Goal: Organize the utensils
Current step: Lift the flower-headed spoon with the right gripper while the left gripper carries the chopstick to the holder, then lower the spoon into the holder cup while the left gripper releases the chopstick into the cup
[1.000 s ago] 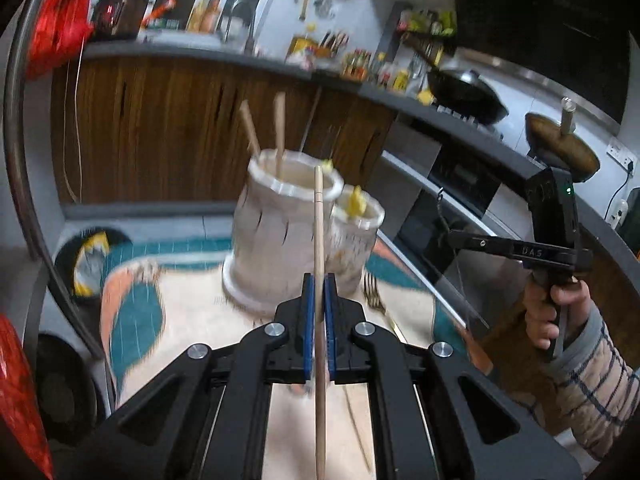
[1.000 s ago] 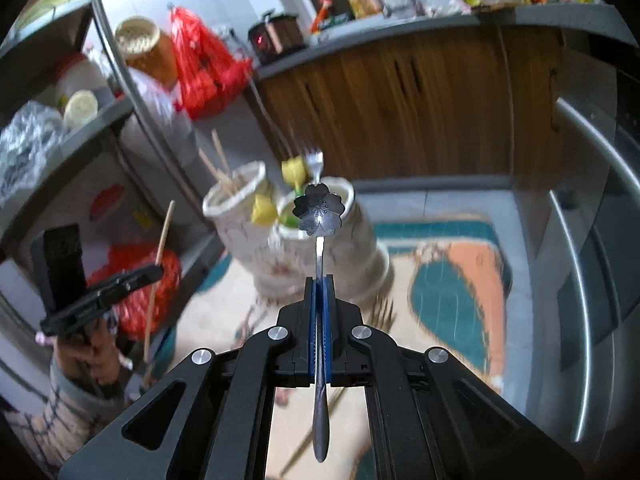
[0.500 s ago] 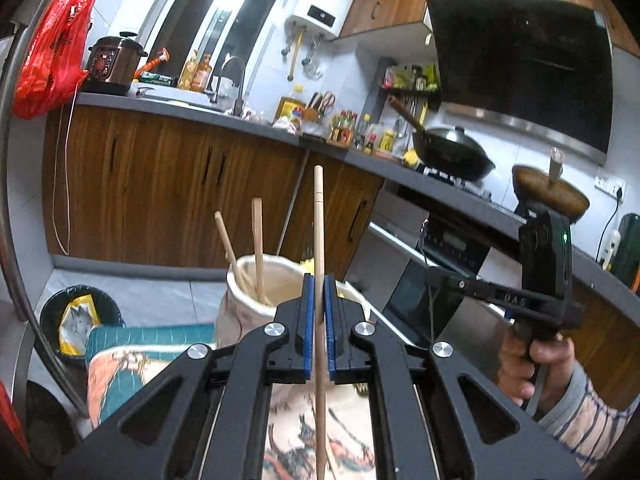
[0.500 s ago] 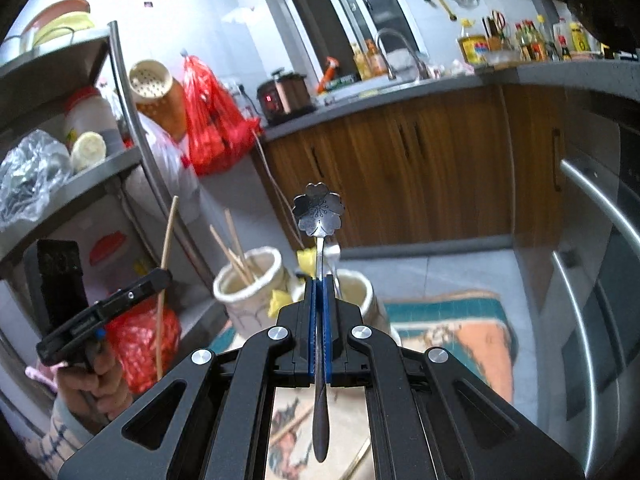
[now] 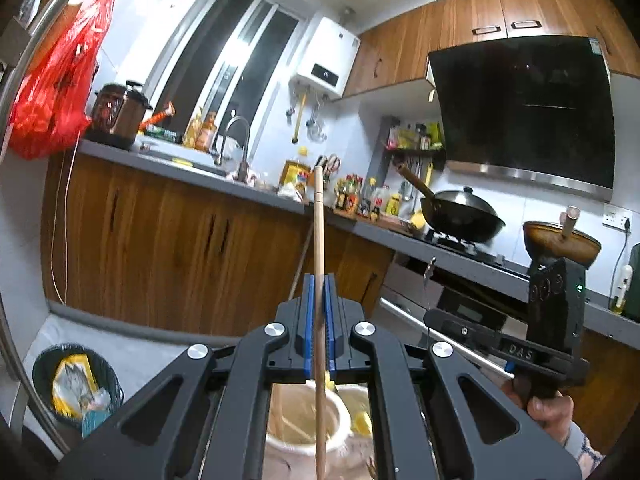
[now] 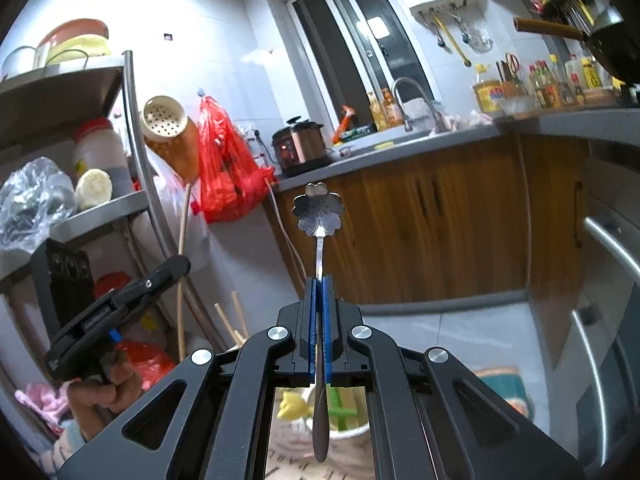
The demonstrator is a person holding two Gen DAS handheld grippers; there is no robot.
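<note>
My left gripper [image 5: 319,284] is shut on a wooden chopstick [image 5: 319,240] held upright, its lower end over a white ceramic holder [image 5: 304,420] that has chopsticks inside. A second white holder [image 5: 360,420] stands beside it. My right gripper [image 6: 319,284] is shut on a metal spoon [image 6: 319,216] with a flower-shaped end pointing up, its lower end above a white holder [image 6: 340,412] with yellow and green utensils. The left gripper with its chopstick [image 6: 182,264] shows at the left of the right wrist view. The right gripper [image 5: 500,340] shows at the right of the left wrist view.
Wooden cabinets [image 5: 168,252] and a grey counter [image 5: 192,168] run behind. A bin [image 5: 76,384] stands low on the left. A metal shelf rack [image 6: 132,184] is at the left, an oven front [image 6: 608,280] at the right. A patterned mat [image 6: 504,388] lies under the holders.
Both grippers have tilted upward and lifted, so the holders dropped to the bottom of both views. Each still grips its utensil.
</note>
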